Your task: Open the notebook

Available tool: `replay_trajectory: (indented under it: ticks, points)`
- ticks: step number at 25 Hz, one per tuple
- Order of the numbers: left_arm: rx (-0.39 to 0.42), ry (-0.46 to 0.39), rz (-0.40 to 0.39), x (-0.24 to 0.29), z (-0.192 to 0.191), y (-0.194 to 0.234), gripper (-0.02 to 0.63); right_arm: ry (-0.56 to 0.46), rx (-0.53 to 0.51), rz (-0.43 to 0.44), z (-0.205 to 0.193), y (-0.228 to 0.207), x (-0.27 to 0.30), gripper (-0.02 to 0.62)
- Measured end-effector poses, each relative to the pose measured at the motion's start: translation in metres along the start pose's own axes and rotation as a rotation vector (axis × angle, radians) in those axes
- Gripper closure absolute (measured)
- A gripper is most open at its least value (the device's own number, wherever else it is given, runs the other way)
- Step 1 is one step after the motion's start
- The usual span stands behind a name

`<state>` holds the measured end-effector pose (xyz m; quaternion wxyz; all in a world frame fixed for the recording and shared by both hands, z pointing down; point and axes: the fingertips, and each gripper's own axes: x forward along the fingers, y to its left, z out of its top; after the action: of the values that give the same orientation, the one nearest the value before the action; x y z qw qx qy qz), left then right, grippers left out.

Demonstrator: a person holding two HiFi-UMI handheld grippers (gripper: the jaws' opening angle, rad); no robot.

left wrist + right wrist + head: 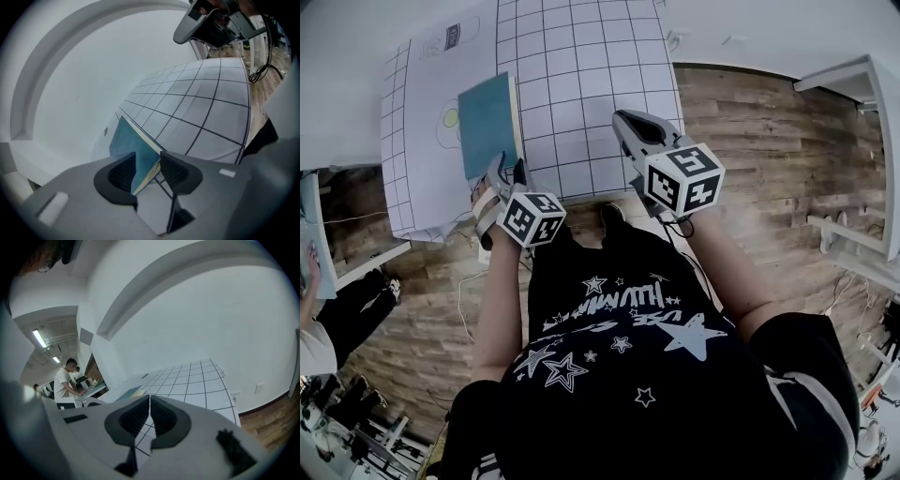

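A teal notebook [487,122] lies closed on the white gridded table top [581,75], partly on a white paper sheet [431,112]. My left gripper [502,171] is at the notebook's near edge. In the left gripper view the notebook's [123,143] near corner, teal cover and cream page edge, sits between the pads of the left gripper [147,165], which press on it. My right gripper [623,127] hovers over the table to the right of the notebook. In the right gripper view its jaws [150,405] are together with nothing between them, and the notebook [124,393] shows far left.
The table's near edge runs just in front of my body, with wooden floor [750,141] to the right. A white shelf unit [872,94] stands at the far right. Another person [65,380] stands at a desk to the left.
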<state>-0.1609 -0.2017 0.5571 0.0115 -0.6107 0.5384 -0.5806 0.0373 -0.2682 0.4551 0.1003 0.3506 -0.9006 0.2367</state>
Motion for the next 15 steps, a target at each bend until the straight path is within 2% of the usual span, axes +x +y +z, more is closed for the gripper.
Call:
replay_trajectory:
  ticks: [4,8,11,15]
  points:
    - [0.060,0.061,-0.007,0.008,-0.004,-0.011,0.486,0.002,-0.001,0.012,-0.001,-0.001,-0.003,0.577]
    - [0.085,0.079,-0.009,0.009,-0.003,-0.014,0.532,0.007,-0.003,0.018,-0.003,-0.002,-0.007,0.577]
    - [0.055,0.074,-0.037,0.008,-0.003,-0.012,0.546,0.007,-0.002,0.017,-0.004,-0.005,-0.009,0.577]
    - [-0.056,0.027,-0.054,-0.001,-0.001,-0.001,0.558,0.007,0.005,0.017,-0.003,-0.006,-0.010,0.577]
